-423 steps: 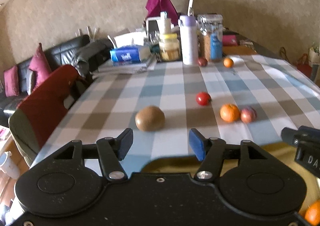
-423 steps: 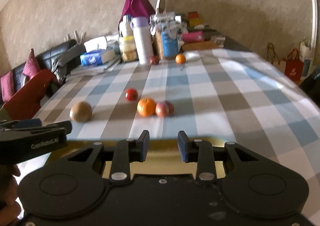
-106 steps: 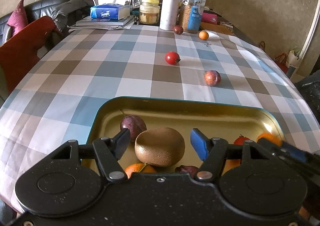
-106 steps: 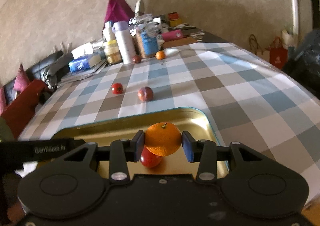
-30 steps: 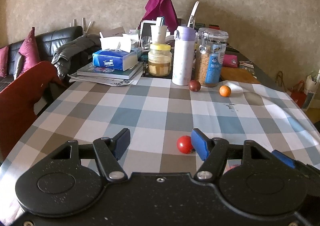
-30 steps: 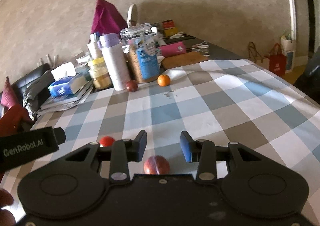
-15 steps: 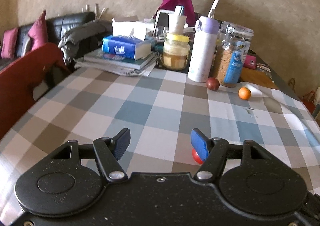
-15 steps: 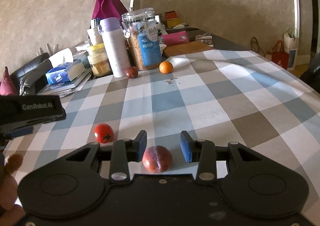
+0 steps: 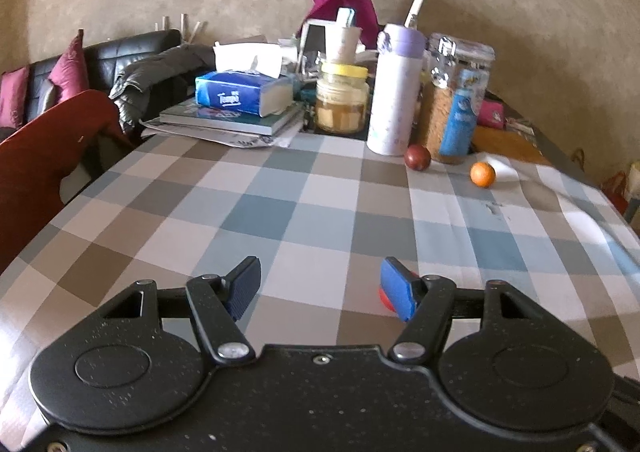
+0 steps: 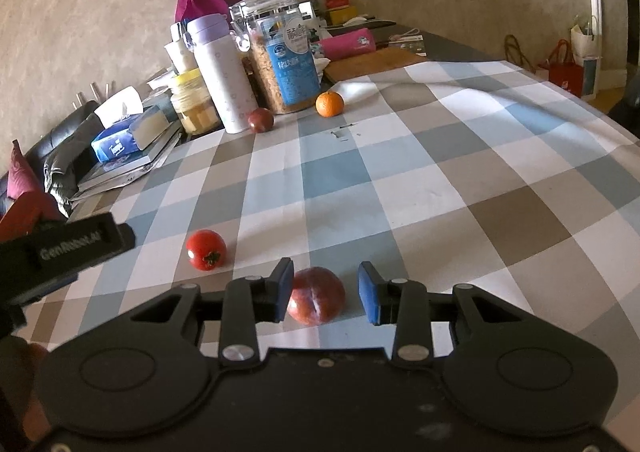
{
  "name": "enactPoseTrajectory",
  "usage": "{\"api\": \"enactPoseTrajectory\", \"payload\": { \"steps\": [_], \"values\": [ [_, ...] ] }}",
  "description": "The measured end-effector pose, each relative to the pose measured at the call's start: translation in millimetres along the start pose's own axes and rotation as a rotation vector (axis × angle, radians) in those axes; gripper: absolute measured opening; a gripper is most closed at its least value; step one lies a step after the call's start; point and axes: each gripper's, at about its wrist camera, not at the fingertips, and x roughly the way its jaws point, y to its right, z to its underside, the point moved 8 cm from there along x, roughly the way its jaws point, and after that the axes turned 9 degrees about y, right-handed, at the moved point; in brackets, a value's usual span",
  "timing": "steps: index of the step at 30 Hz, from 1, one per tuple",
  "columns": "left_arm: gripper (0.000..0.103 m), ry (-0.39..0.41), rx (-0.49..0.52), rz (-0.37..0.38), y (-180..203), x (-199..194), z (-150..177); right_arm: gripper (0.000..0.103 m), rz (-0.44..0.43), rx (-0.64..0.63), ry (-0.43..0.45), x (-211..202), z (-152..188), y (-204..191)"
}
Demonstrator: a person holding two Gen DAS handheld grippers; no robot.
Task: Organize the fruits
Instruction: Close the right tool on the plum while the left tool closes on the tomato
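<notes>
Reddish plum (image 10: 316,295) now sits between my right gripper (image 10: 325,292) jaws, closing but not yet pinching after dropping from a second ago, while my left gripper (image 9: 320,288) hangs half-open and empty beside the tomato (image 10: 206,250) on the bench (image 10: 440,180), so grabs come next.

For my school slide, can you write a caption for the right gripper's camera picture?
Right gripper closing around a reddish fruit on the checked tablecloth, a tomato nearby.
</notes>
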Motion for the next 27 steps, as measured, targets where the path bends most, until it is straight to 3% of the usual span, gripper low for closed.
{"api": "enactPoseTrajectory", "payload": {
  "steps": [16,27],
  "values": [
    [0.069,-0.088,-0.054,0.030,-5.6,15.6,12.2,0.038,-0.044,-0.068,-0.019,1.0,7.0,-10.5],
    [0.069,-0.108,-0.063,0.038,-5.9,18.3,14.5,0.038,-0.053,-0.071,-0.090,6.4,16.5,-11.9]
  ]
}}
